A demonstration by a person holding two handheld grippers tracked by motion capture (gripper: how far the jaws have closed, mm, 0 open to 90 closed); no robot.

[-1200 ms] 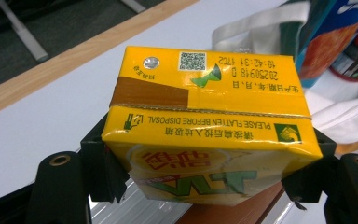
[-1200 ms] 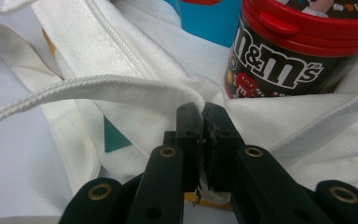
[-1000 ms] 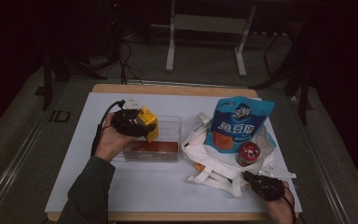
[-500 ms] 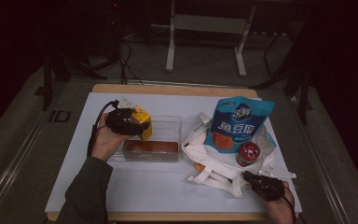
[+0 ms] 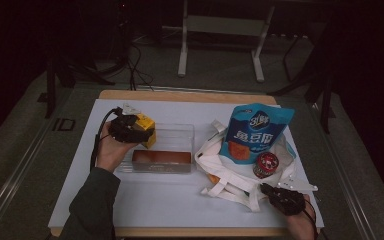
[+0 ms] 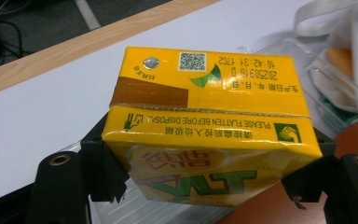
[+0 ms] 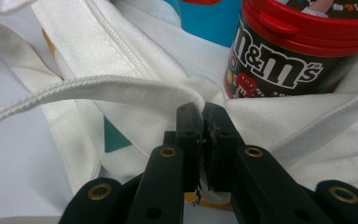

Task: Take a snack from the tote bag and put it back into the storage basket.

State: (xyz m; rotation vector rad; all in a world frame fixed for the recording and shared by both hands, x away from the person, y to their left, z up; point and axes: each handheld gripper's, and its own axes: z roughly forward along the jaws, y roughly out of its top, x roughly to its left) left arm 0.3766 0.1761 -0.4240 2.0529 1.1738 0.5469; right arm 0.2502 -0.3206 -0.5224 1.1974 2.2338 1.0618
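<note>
My left gripper (image 5: 132, 131) is shut on a yellow drink carton (image 5: 146, 130), held just over the left end of a clear plastic box (image 5: 176, 135). In the left gripper view the carton (image 6: 205, 126) lies sideways between the two black jaws, its printed top towards the camera. At the front right, my right gripper (image 5: 271, 192) is shut on the edge of a white tote bag (image 5: 229, 176). The right gripper view has the jaws (image 7: 203, 116) pinching the bag's cloth (image 7: 135, 56) just below a red-lidded M&M's jar (image 7: 298, 51).
A brown slab (image 5: 161, 157) lies in the clear box. A blue snack bag (image 5: 257, 132) and the M&M's jar (image 5: 266, 164) rest on the tote bag. The bag's straps (image 5: 240, 192) trail towards the white table's front edge (image 5: 180, 231).
My left hand has drifted slightly to the left with the carton. The right gripper has stayed where it was on the bag.
</note>
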